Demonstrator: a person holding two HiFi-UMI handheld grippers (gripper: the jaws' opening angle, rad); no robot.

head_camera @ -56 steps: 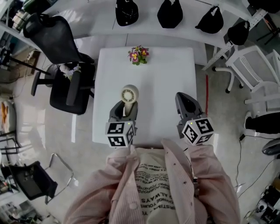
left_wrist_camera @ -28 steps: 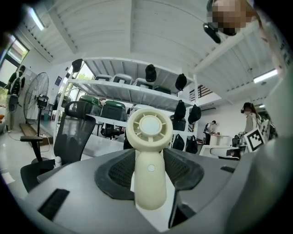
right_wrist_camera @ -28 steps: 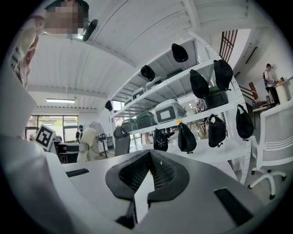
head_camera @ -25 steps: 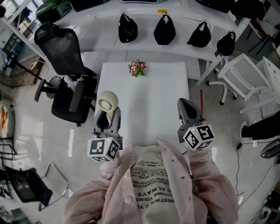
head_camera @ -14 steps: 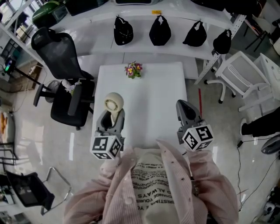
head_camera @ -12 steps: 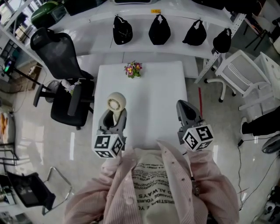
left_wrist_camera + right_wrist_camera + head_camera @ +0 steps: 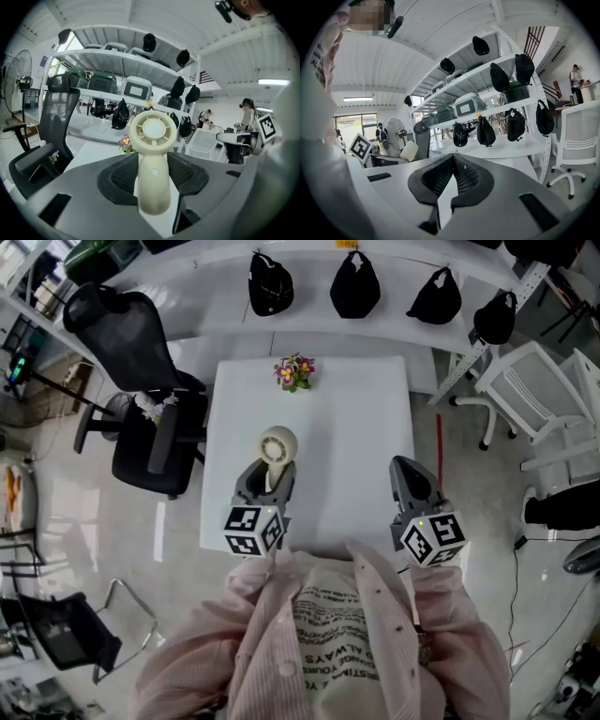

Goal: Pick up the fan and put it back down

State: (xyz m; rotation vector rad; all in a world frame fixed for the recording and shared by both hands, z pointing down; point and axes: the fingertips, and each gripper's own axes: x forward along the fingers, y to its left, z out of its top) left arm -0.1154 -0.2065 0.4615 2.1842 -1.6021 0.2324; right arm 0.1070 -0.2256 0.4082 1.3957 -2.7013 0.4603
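One fan (image 7: 278,445) clamped in left jaws, now back over table (image 7: 361,413); right jaws shut

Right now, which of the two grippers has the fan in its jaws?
The left gripper: its jaws clamp the cream handheld fan by the handle. The right gripper has its jaws closed together with nothing between them.
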